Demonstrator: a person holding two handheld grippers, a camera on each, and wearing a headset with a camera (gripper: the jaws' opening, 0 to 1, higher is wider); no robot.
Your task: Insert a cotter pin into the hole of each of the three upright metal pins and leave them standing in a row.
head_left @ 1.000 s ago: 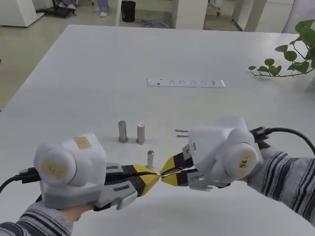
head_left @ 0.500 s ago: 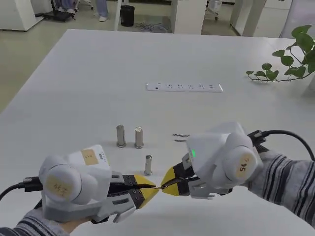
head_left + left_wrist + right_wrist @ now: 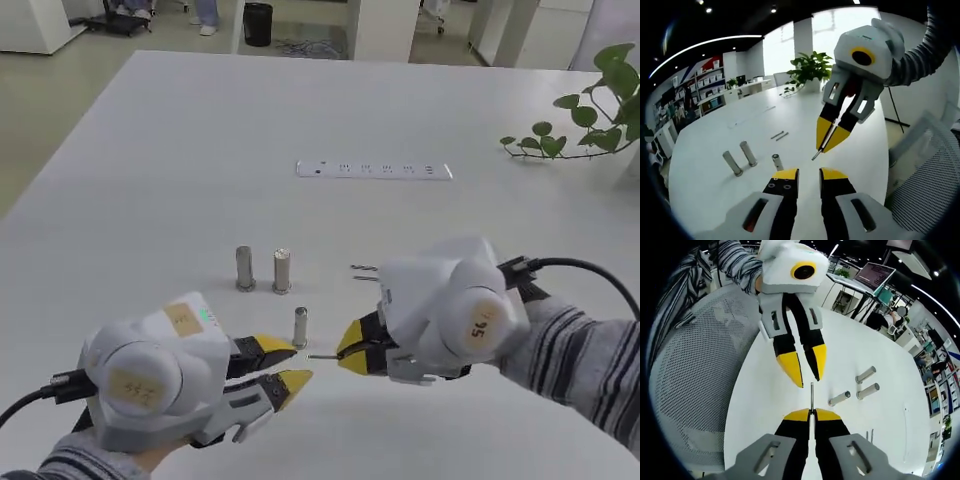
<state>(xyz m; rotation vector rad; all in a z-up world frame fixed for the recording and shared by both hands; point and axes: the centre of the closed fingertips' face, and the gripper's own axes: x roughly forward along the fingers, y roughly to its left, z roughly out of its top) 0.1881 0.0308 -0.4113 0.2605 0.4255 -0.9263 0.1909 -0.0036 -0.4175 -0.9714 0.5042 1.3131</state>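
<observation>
noting left tool low at the near left of the surface, jaws apart, empty. nearest upright metal pin stood just beyond its tips. cotter pin was level, just right of that pin and nearer the person, long axis pointing left, clamped in the right tool. right tool was judged the closer to the pin; it aimed leftward, forearm entering from the right.

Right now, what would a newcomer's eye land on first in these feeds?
Two grippers face tip to tip in the foreground: the right gripper shut on a cotter pin, the left gripper open opposite it. Just beyond stand three metal pins, two side by side, one nearer.
</observation>
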